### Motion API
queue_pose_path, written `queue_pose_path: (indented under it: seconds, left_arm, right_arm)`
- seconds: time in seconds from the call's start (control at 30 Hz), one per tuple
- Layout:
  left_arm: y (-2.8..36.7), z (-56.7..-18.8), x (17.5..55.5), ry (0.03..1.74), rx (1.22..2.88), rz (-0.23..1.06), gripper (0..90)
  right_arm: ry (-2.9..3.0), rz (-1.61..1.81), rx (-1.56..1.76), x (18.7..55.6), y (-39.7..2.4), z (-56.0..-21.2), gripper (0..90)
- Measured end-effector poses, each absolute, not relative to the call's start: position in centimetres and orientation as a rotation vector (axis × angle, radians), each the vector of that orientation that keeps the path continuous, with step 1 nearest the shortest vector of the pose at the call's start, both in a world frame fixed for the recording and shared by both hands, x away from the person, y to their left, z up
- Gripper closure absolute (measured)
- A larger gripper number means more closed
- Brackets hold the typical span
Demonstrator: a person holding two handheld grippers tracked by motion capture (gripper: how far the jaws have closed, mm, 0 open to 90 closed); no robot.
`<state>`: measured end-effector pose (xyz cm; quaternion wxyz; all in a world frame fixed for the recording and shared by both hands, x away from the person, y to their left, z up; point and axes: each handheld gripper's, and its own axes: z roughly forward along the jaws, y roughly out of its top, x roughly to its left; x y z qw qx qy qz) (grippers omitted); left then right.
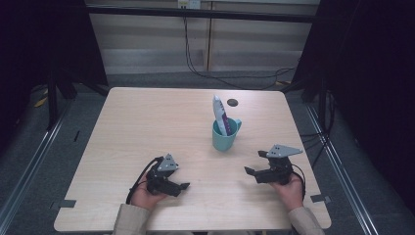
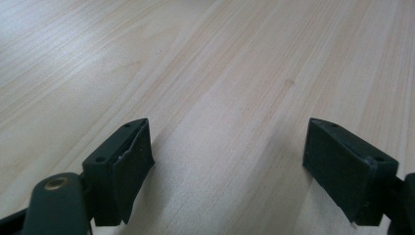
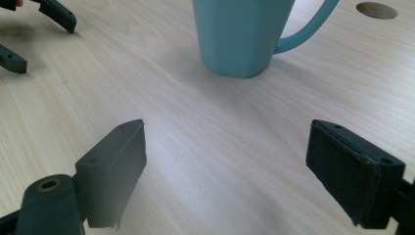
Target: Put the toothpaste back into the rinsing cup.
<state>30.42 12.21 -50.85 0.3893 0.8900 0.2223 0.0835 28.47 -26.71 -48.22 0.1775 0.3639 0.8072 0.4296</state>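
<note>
Both tools, left tool (image 1: 180,188) & right tool (image 1: 255,163), gape wide w/ nothing held (teal mug (image 1: 224,137) w/ tube (image 1: 220,115) sits btwn).

Teal mug (image 1: 224,138); white-purple tube (image 1: 220,116); pale wood-grain table (image 1: 147,127); black claws.

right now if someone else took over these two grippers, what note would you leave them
Left gripper: open, holds nothing, low over the near-left part of the table, jaws pointing right.
Right gripper: open, holds nothing, at the near right, jaws aimed toward the mug.
Things: the teal mug stands upright near the table's middle, handle toward the far right. A white and purple tube stands in it, leaning and sticking out above the rim.
Done: nothing is gripped or touched.
Left: probably reach for the mug or tube; the right gripper is nearer and already faces it.
</note>
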Motion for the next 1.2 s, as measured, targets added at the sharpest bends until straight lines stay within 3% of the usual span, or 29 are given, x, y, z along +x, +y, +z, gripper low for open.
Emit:
queue_pose_path:
  seconds: [1.2]
  left_arm:
    - [12.2,-50.8,30.4,0.564,2.264,0.213,18.1]
  right_arm:
    - [2.400,1.038,1.058,27.0,-27.4,-51.1,14.4]
